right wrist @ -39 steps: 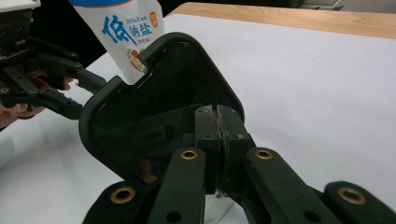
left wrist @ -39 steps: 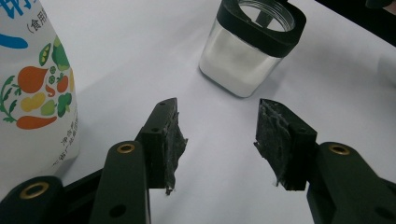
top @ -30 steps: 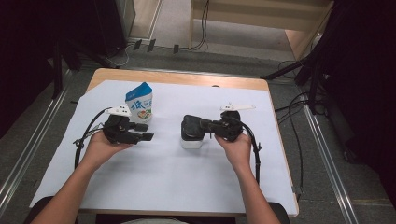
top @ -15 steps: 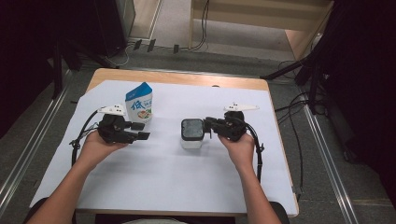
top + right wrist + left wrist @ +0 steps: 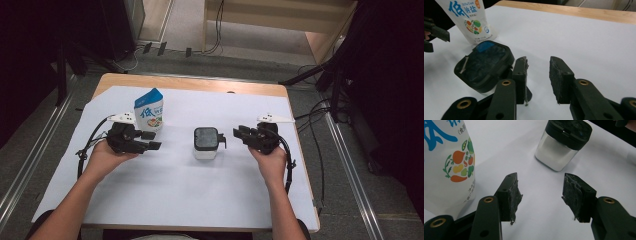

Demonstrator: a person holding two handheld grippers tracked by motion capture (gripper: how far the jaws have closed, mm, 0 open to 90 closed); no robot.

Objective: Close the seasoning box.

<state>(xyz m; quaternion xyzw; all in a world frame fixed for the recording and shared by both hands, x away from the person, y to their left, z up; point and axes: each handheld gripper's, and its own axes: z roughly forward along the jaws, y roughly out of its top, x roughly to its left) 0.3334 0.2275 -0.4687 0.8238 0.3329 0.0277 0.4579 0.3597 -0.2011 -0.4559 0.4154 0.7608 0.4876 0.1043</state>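
Table (image 5: 150, 200): white sheet, slick. Salt pouch (image 5: 149, 110): upright beside my left gripper (image 5: 150, 141), jaws apart, empty; a nudge could topple it. Jar (image 5: 206, 142): centre; my right gripper (image 5: 239, 134), jaws just opening, empty, could clip its lid tab.

A wooden table (image 5: 200, 84) under white paper (image 5: 175, 195).

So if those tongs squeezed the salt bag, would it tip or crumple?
The bag stands upright on a narrow base, so a push up high would probably topple it. Its soft pouch sides would likely dent under a squeeze. Filled, it is probably heavy for its size.
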